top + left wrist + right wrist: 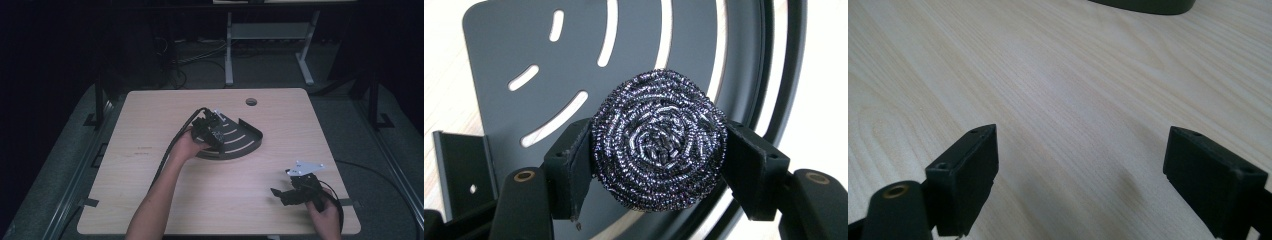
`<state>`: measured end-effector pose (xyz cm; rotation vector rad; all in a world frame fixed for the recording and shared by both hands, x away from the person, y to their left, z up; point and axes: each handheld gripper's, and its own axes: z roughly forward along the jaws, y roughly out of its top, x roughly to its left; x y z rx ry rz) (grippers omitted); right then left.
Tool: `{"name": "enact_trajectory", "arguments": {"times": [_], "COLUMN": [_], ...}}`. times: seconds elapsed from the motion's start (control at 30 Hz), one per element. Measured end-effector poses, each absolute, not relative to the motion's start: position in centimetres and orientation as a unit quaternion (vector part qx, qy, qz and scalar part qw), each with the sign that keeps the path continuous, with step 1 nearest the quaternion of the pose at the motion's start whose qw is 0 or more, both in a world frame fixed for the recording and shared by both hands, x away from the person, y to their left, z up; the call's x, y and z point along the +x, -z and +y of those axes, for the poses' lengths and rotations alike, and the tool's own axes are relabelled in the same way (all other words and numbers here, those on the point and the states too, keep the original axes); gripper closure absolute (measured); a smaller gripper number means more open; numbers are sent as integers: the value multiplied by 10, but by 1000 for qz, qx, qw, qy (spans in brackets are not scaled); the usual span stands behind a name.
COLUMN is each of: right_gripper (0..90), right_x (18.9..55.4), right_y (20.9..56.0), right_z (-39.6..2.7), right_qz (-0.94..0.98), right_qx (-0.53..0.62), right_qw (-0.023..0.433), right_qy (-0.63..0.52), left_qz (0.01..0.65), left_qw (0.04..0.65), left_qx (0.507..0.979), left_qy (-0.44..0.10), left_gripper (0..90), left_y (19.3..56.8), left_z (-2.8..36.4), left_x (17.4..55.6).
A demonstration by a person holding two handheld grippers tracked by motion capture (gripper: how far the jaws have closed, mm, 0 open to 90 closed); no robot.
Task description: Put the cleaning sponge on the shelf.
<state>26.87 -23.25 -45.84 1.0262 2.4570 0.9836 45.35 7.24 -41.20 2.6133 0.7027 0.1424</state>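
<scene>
A dark quarter-round metal shelf (245,137) with curved slots lies on the middle of the wooden table (150,125). My left gripper (216,136) hovers over the shelf's left part, shut on a round steel-wool scourer (659,140). In the left gripper view the scourer sits squeezed between both pads, just above the slotted shelf (499,45). My right gripper (280,194) rests low near the table's front right corner, open with nothing between its fingers (968,175). In the right gripper view bare wood lies under the jaws and the shelf's edge (1148,5) shows at the top.
A cable hole (251,102) sits near the table's far edge. Cables trail from both grippers over the table's left and right sides. A white desk frame (270,35) stands on the floor behind the table.
</scene>
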Motion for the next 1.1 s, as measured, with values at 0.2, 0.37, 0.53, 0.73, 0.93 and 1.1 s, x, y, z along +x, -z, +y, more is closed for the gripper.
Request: {"name": "enact_trajectory", "arguments": {"times": [0.2, 0.37, 0.53, 0.73, 0.93, 1.1], "right_gripper": [140, 140, 140, 140, 140, 140], "right_x": [269, 269, 269, 269, 269, 269], "right_y": [459, 459, 459, 459, 458, 458], "right_z": [-233, -233, -232, -232, -232, -233], "right_qz": [856, 856, 858, 859, 859, 859], "right_qx": [357, 357, 356, 355, 354, 353], "right_qw": [148, 148, 147, 147, 150, 150], "right_qy": [-343, -343, -340, -338, -338, -338], "left_qz": [256, 259, 264, 267, 270, 269], "left_qw": [212, 207, 209, 203, 196, 197], "left_qx": [942, 942, 941, 941, 942, 942], "left_qy": [-46, -49, -47, -46, -38, -40], "left_gripper": [334, 334, 332, 325, 320, 312], "left_y": [417, 418, 420, 426, 432, 432], "left_z": [70, 71, 72, 70, 68, 68], "left_x": [458, 460, 462, 464, 465, 466]}}
